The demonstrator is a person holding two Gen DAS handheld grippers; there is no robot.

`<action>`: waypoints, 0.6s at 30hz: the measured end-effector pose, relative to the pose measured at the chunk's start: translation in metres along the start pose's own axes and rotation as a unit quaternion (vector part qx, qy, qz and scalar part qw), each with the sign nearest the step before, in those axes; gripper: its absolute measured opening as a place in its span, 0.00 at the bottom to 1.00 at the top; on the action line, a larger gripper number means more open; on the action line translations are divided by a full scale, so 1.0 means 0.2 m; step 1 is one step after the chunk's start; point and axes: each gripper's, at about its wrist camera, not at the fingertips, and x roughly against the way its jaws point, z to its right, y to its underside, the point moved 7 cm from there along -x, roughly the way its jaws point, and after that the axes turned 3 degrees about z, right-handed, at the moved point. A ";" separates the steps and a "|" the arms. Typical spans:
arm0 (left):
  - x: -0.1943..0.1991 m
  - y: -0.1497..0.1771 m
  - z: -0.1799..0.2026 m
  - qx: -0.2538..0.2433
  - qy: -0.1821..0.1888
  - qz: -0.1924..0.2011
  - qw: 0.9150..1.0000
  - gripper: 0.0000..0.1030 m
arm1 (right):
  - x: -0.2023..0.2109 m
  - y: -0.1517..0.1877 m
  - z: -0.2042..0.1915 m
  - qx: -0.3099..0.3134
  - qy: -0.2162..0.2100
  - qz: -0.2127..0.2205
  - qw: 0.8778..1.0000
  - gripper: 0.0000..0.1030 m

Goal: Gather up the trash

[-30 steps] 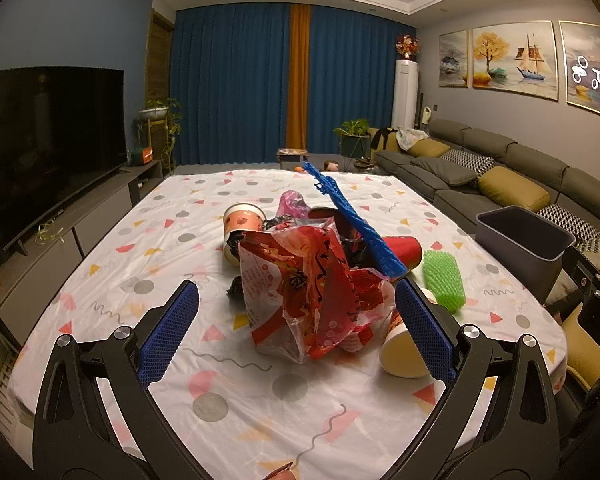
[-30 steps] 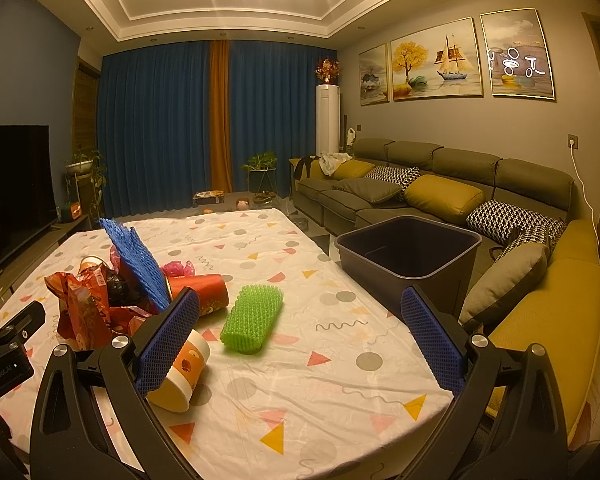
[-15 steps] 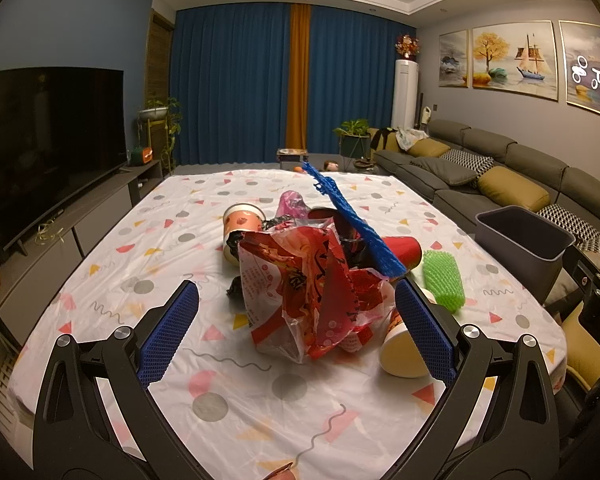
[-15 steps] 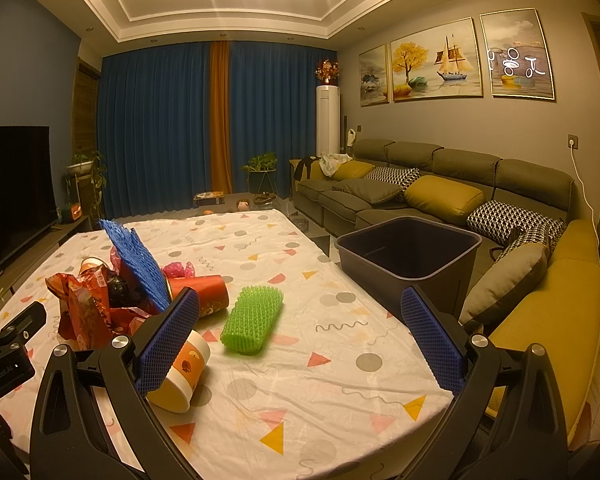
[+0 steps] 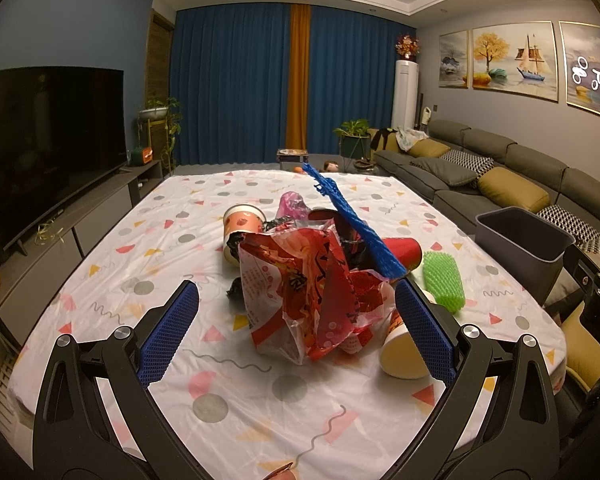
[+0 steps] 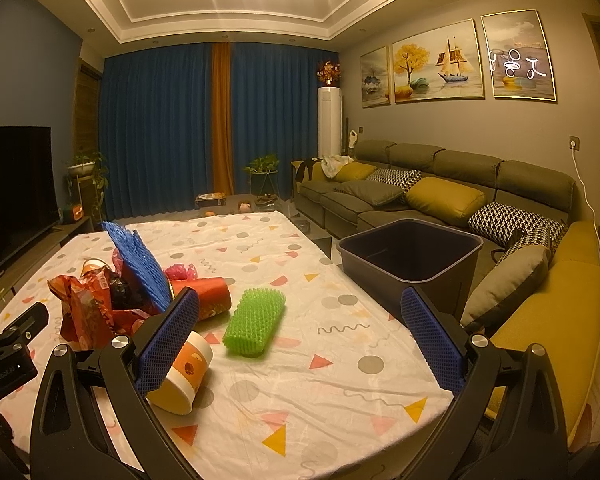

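Both-handed and empty: the left gripper [image 5: 296,328] hangs with its jaws spread wide over the near part of the table, nothing between its blue pads [image 5: 168,332], and the right gripper [image 6: 300,344] is likewise spread wide and holds nothing.

Just ahead of the left gripper lies a crumpled red snack bag [image 5: 308,292], the front of a heap of trash on the patterned tablecloth [image 5: 220,412]. A blue foam net sheet [image 5: 352,224] juts up at a slant from the heap, leaning over a red cylindrical can [image 5: 404,250] that lies on its side. Behind the bag stands a paper cup [image 5: 242,220] with crumpled black wrapping against it, and a pink wrapper [image 5: 292,204] sits just behind that. A cream and orange paper cup [image 6: 186,376] lies on its side, partly hidden behind the right gripper's left pad in the right wrist view. A green foam fruit net [image 6: 256,322] lies alone on the cloth to the right of the can, apart from the heap.

Off the table's right edge, a dark grey bin [image 6: 412,256] stands between table and sofa [image 6: 460,184], open at the top and seemingly empty.
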 end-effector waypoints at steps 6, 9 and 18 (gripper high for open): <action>0.02 0.00 0.03 -0.001 0.000 0.000 1.000 0.94 | -0.01 0.00 -0.01 0.000 0.000 0.001 1.000 0.95; 0.02 0.00 0.02 0.000 0.000 0.000 1.000 0.94 | -0.01 0.00 -0.01 0.000 0.000 0.001 1.000 0.95; 0.02 0.00 0.03 0.001 0.000 -0.001 1.000 0.94 | -0.02 0.00 -0.02 0.000 -0.003 0.003 1.000 0.95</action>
